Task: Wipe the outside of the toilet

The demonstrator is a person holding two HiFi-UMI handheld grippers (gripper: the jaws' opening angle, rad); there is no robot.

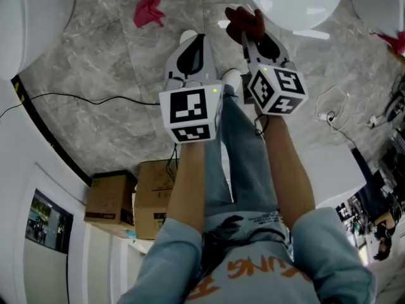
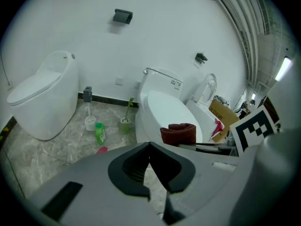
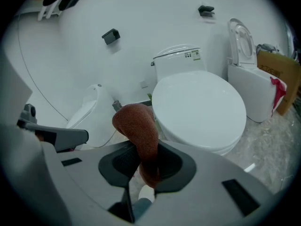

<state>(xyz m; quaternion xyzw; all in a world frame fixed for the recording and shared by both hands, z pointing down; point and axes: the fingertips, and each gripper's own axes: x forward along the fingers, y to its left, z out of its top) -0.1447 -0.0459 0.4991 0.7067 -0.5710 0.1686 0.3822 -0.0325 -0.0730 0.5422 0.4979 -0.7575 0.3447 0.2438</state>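
A white toilet (image 3: 197, 107) with its lid down stands right in front of me; its front rim (image 1: 291, 5) shows at the top of the head view. My right gripper (image 1: 252, 31) is shut on a dark red cloth (image 3: 140, 133), which sticks up between the jaws and hangs close to the bowl's left front. From the left gripper view the same cloth (image 2: 178, 133) shows just in front of the toilet (image 2: 162, 109). My left gripper (image 1: 192, 46) is beside the right one, a little further from the bowl, jaws closed together with nothing in them.
A second toilet (image 2: 44, 95) stands to the left, a third (image 3: 249, 84) with its lid raised to the right. A green bottle (image 2: 99, 132) and two brush holders (image 2: 89, 121) sit by the wall. A pink rag (image 1: 150, 5), a cable (image 1: 95, 97) and cardboard boxes (image 1: 111, 198) lie around.
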